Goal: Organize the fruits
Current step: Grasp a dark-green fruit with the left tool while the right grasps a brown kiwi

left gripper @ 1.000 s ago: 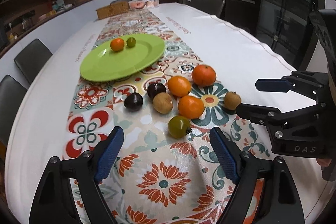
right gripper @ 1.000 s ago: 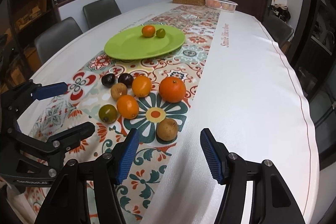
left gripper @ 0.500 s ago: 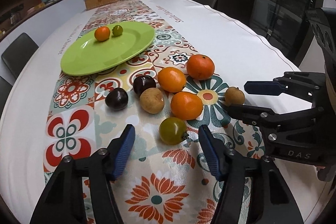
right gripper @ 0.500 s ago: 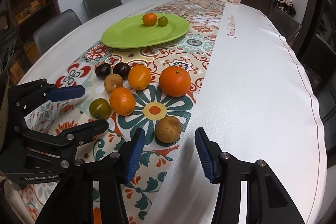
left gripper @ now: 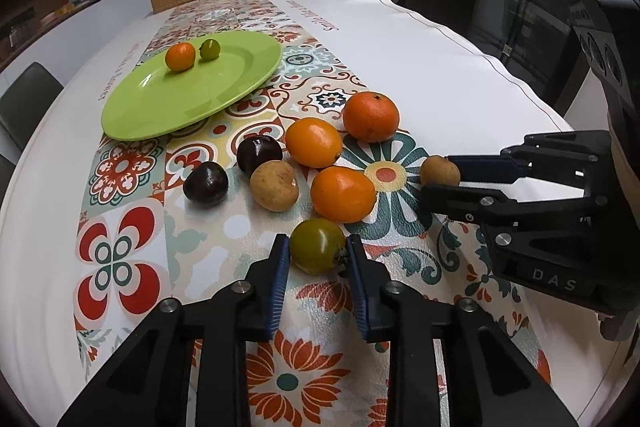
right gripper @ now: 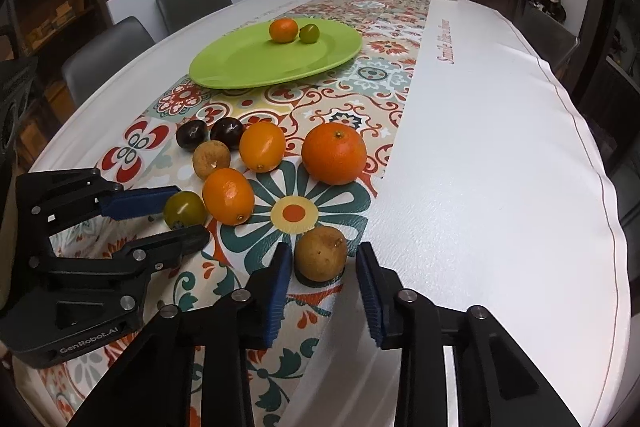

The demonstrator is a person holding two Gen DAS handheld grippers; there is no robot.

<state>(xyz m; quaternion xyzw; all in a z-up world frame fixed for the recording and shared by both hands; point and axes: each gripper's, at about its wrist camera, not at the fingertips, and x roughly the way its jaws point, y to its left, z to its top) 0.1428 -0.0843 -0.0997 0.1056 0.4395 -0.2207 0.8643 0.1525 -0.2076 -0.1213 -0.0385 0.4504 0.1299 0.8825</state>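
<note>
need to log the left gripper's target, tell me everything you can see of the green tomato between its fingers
The green tomato is small, round and glossy, olive green with a yellowish top. It sits on the patterned tablecloth, nearest of the loose fruit, between the left gripper's blue pads. An orange sits just behind it; contact is unclear.

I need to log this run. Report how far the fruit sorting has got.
Done: an orange and a small green fruit sit on the plate. In hand: the left hand-held gripper brackets a green tomato, the right hand-held gripper a brown fruit; neither is lifted. Left: six more fruits on the cloth.
</note>
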